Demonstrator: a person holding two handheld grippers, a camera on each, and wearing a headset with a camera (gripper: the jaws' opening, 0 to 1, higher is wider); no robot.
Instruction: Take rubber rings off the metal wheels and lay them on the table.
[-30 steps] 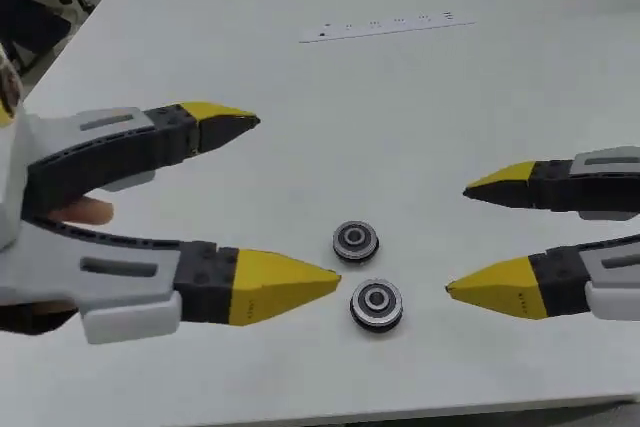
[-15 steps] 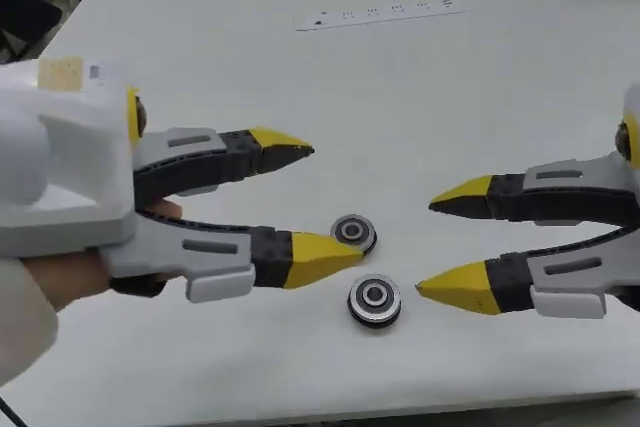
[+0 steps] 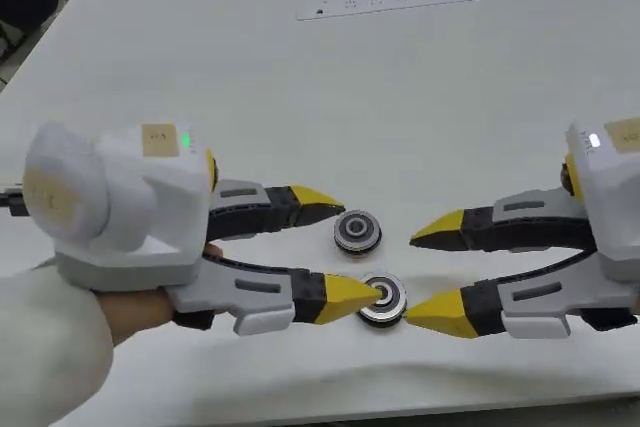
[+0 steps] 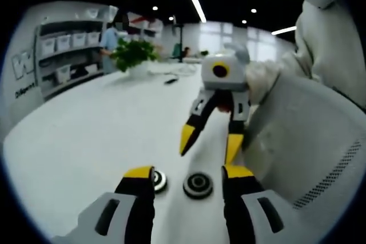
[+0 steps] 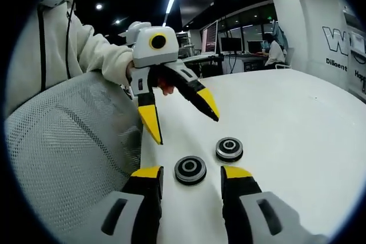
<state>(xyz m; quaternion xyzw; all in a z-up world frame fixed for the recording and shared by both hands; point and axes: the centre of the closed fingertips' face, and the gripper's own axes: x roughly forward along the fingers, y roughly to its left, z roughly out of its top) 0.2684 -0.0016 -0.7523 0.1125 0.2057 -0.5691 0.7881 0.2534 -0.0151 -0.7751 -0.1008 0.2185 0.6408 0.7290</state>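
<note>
Near wheel [image 5: 190, 170] sits between jaws of right gripper [image 5: 192, 172].

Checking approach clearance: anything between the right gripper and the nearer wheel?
Nothing visible. The nearer wheel lies right at the open right gripper's jaw tips, on bare table. The left gripper's lower jaw tip is at the same wheel from the opposite side; the farther wheel lies clear.

The left claw [image 3: 360, 252] and the right claw [image 3: 410, 273] point at each other, held level, their yellow tips near but apart. Both have their jaws spread wide. A hand [image 3: 130, 312] in a white sleeve [image 3: 45, 357] holds the left claw from beneath.
</note>
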